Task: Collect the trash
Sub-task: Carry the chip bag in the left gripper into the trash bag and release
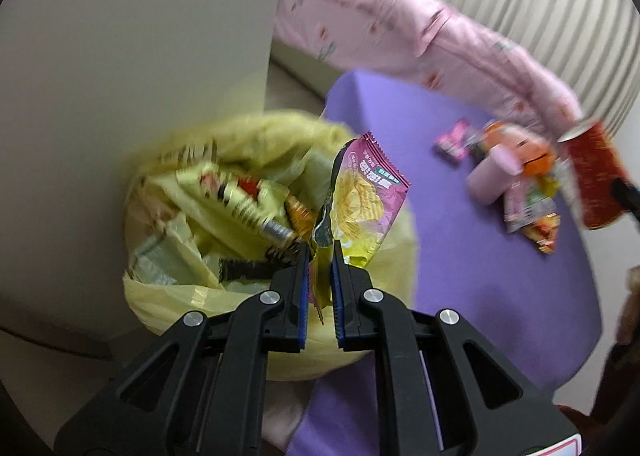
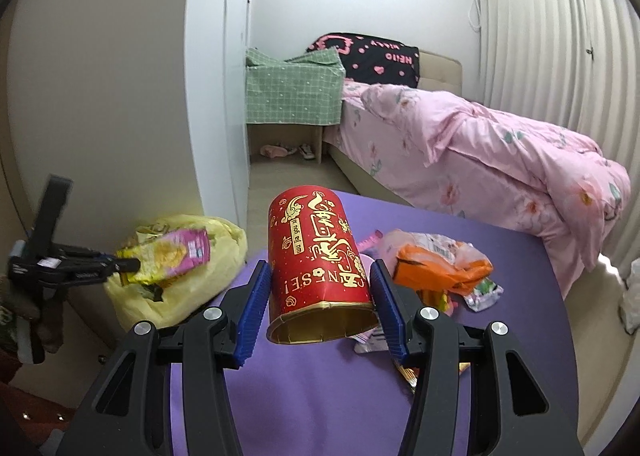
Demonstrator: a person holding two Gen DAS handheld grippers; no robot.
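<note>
The left gripper (image 1: 322, 252), fingers clamped on the crisp packet (image 1: 362, 199), could miss the yellow bag (image 1: 168, 296) if released early (right gripper (image 2: 320, 288) grips the red tub (image 2: 320, 256)).

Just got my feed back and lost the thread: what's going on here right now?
Trash is being bagged. The left gripper pinches a pink-and-yellow crisp packet over the open yellow plastic trash bag. The right gripper holds a red-and-gold paper tub on its side above the purple table. More wrappers wait there.
</note>
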